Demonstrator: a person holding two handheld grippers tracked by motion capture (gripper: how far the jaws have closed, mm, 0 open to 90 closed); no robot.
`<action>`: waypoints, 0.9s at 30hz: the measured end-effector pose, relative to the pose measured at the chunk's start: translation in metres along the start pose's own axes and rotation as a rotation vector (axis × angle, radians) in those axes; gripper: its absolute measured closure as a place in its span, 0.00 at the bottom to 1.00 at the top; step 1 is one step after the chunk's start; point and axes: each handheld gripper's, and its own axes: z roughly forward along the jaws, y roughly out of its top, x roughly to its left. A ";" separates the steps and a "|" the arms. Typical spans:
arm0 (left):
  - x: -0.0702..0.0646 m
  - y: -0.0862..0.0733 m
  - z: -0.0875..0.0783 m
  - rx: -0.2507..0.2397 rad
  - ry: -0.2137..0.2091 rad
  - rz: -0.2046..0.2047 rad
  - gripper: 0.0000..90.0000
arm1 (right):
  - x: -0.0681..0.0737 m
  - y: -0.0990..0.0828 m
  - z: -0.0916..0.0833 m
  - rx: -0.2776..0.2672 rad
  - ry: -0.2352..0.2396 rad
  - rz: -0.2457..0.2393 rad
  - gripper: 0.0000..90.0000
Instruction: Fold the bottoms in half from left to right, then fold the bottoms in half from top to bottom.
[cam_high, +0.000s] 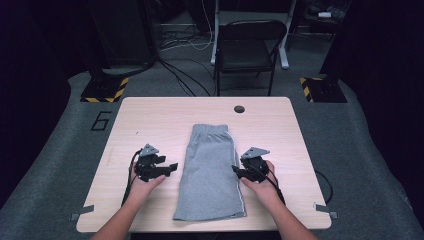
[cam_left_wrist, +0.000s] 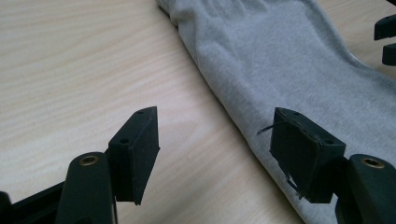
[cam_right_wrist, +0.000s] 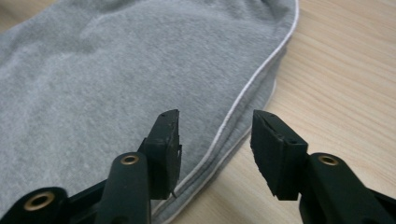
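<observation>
Grey shorts lie flat on the wooden table, folded lengthwise, waistband at the far end. My left gripper rests just left of the shorts, and it is open. In the left gripper view its jaws stand wide over bare wood, beside the edge of the shorts. My right gripper sits at the shorts' right side, open. In the right gripper view its jaws straddle the white-piped edge of the shorts without pressing on it.
A small round hole is in the table near its far edge. A black folding chair stands beyond the table, with cables on the floor. My right gripper also appears at the top right of the left gripper view.
</observation>
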 end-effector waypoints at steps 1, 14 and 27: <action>-0.001 0.004 0.001 -0.005 -0.006 0.018 0.38 | 0.001 0.001 0.000 0.009 0.005 -0.005 0.59; -0.005 0.023 0.012 -0.022 -0.021 0.023 0.45 | -0.008 0.021 -0.001 0.009 0.066 0.035 0.55; -0.007 0.038 0.051 0.006 -0.034 -0.026 0.52 | -0.024 0.033 0.018 0.035 0.075 0.052 0.60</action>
